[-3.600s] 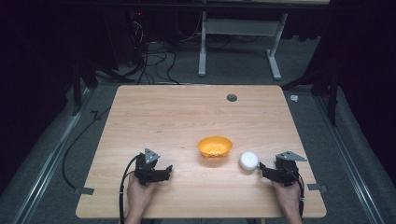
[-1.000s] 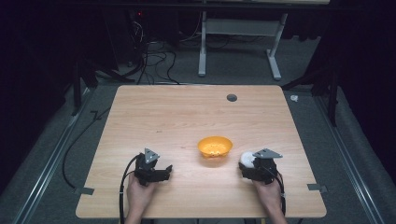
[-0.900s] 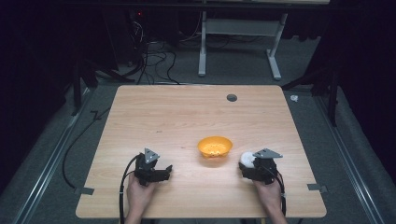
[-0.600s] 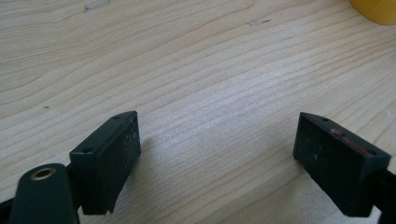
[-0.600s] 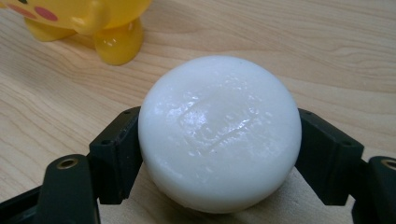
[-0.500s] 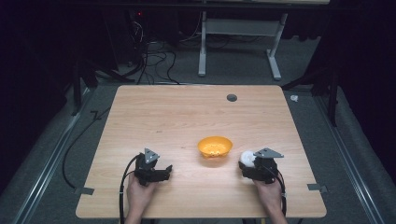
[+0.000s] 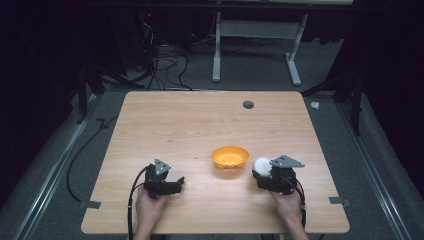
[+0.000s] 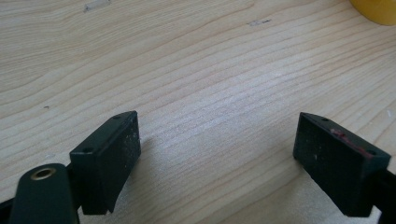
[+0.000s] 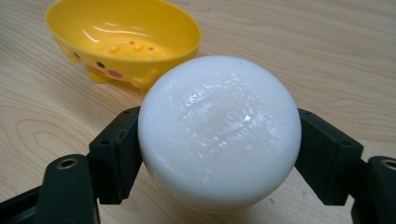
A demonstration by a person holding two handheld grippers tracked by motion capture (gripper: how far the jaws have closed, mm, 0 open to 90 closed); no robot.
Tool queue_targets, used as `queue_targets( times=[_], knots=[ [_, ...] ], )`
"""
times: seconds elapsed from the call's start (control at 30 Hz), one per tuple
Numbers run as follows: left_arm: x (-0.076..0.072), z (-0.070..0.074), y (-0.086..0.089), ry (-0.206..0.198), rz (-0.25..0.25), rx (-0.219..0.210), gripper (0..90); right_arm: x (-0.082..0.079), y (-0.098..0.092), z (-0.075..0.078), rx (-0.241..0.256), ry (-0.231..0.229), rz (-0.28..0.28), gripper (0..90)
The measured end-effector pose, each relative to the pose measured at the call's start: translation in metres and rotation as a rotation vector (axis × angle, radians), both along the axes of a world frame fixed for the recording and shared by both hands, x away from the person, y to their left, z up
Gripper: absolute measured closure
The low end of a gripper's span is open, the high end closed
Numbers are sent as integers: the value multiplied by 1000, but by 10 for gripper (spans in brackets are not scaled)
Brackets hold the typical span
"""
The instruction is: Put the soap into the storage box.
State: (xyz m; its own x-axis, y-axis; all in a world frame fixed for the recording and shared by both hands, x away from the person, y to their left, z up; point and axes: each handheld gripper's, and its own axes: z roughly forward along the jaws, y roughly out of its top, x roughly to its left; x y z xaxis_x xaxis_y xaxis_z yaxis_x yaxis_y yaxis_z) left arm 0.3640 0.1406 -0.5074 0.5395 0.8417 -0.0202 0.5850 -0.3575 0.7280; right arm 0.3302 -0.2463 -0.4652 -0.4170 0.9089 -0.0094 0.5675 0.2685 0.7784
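Now the right gripper (image 7: 263,172) has come in from the table's right edge to the white soap (image 7: 262,164) just right of the bowl (image 7: 230,156), and its jaws are clamped on the soap's two sides. In the right gripper view the soap (image 9: 219,130) bulges out between the black pads (image 9: 116,149), so the grasp looks made; the likely next step is to carry it over the bowl's near rim and set it inside. Whether the soap is already off the wood I can't quite tell from above.

The left gripper (image 7: 167,184) has not moved: it rests on the table (image 7: 190,120) near the front edge, well left of the bowl, jaws wide apart with nothing between them (image 8: 205,158).

The soap is a rounded, smooth white cake, glossy and slightly dimpled on top, probably slippery under pressure. The bowl (image 9: 123,39) is thin glossy yellow plastic, oval, with small drain bumps in its floor, short feet and a painted duck-like face. The table is pale wood-grain laminate, matte and flat
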Motion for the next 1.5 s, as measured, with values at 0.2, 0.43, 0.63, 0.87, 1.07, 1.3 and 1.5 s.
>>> queue_targets(
  times=[0.2, 0.43, 0.63, 0.87, 1.07, 1.3, 1.5],
  knots=[
    [0, 0, 0, 0, 2, 0, 153, -3, 5, 3, 4, 5, 20, 247],
    [0, 0, 0, 0, 2, 0, 153, -4, 10, 17, 1, -21, 49, 247],
    [0, 0, 0, 1, 0, 0, 153, -3, 17, 27, 2, -35, 76, 247],
    [0, 0, 0, 0, 1, 0, 153, -1, 21, 32, 6, -41, 87, 247],
    [0, 0, 0, 1, -1, 0, 153, 3, 22, 40, 37, -47, 92, 247],
    [0, 0, 0, 1, -1, 0, 153, 8, 29, 45, 45, -45, 117, 247],
    [0, 0, 0, 0, 1, 0, 153, 13, 34, 49, 46, -38, 130, 247]
  ],
)
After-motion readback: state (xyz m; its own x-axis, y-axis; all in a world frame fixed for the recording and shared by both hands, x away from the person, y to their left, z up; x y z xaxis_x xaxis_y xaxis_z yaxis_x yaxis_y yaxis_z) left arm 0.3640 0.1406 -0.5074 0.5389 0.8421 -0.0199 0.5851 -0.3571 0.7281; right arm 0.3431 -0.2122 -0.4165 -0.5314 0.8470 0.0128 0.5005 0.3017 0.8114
